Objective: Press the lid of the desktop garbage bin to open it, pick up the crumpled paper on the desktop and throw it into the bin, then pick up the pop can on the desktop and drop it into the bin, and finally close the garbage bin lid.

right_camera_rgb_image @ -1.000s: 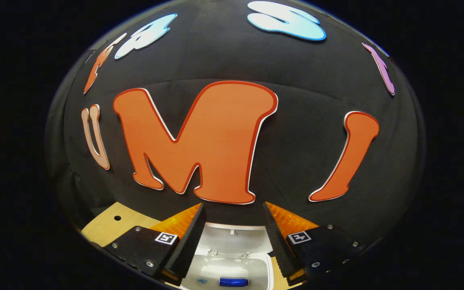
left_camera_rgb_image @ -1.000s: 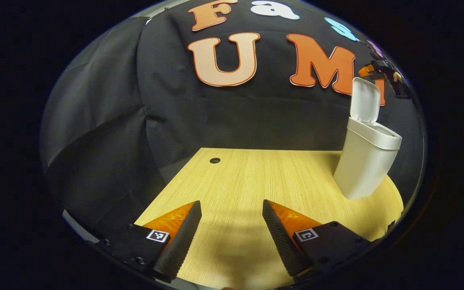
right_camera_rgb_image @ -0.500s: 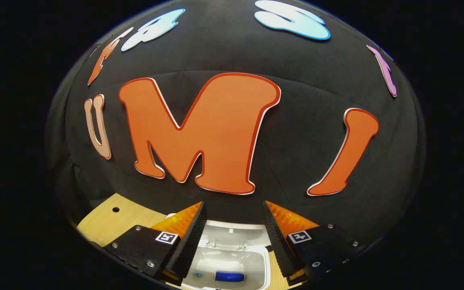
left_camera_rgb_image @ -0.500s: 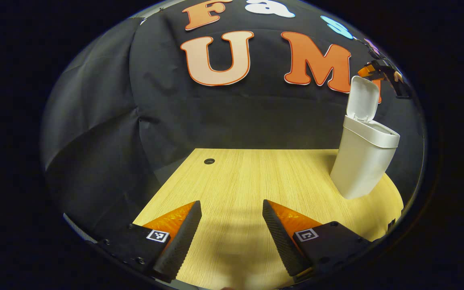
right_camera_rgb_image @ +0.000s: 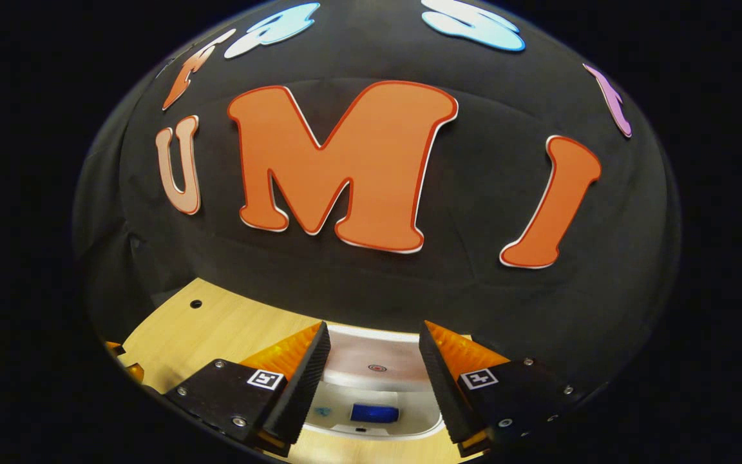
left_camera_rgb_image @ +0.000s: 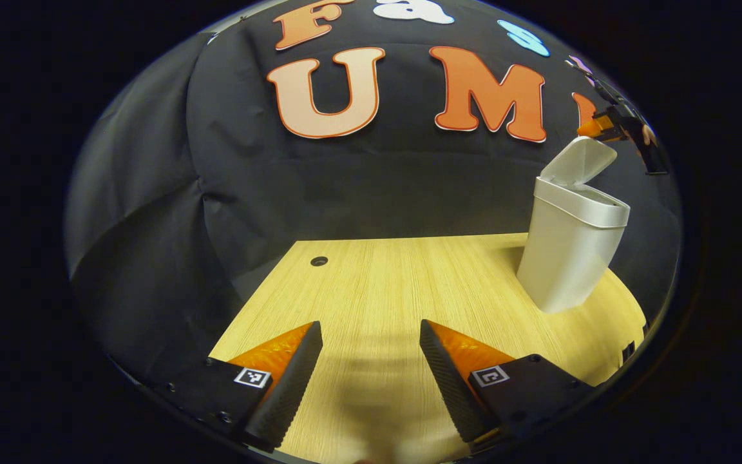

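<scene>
The white desktop bin (left_camera_rgb_image: 570, 251) stands at the table's right side. Its lid (left_camera_rgb_image: 580, 161) is tilted halfway down over the opening. My right gripper (left_camera_rgb_image: 622, 129) hovers just above the lid's raised edge; I cannot tell whether they touch. In the right gripper view the lid (right_camera_rgb_image: 377, 357) shows its top face between my fingers, and a blue pop can (right_camera_rgb_image: 374, 412) lies inside the bin beneath it. The right gripper (right_camera_rgb_image: 374, 325) is open and holds nothing. My left gripper (left_camera_rgb_image: 370, 325) is open too, low over the wooden table (left_camera_rgb_image: 409, 283), left of the bin.
A small round hole (left_camera_rgb_image: 319, 261) sits in the table near its far left corner. The black cloth wall rises right behind the table and the bin. The table's right edge curves away just beyond the bin.
The lid has swung from upright to about halfway down. The right gripper has shifted over it, so the lid's top face now shows. The left gripper has turned slightly.
</scene>
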The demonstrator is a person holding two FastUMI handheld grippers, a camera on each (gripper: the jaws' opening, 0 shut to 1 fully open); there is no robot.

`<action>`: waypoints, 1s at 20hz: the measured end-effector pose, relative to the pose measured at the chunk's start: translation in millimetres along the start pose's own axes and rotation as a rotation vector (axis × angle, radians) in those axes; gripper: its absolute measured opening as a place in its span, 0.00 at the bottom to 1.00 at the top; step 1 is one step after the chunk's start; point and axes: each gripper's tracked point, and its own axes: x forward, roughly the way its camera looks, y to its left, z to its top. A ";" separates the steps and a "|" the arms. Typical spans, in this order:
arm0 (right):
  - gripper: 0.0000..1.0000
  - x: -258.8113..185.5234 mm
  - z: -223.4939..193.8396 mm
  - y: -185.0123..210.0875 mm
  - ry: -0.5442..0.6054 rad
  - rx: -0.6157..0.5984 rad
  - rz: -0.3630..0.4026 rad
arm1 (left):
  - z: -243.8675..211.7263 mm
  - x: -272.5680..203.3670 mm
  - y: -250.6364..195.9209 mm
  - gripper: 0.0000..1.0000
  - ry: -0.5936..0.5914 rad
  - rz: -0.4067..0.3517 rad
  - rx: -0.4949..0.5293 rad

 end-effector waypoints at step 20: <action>0.82 -11.5 -111.9 25.5 0.271 0.063 0.067 | -17.0 5.7 -24.2 0.98 0.046 -0.059 0.056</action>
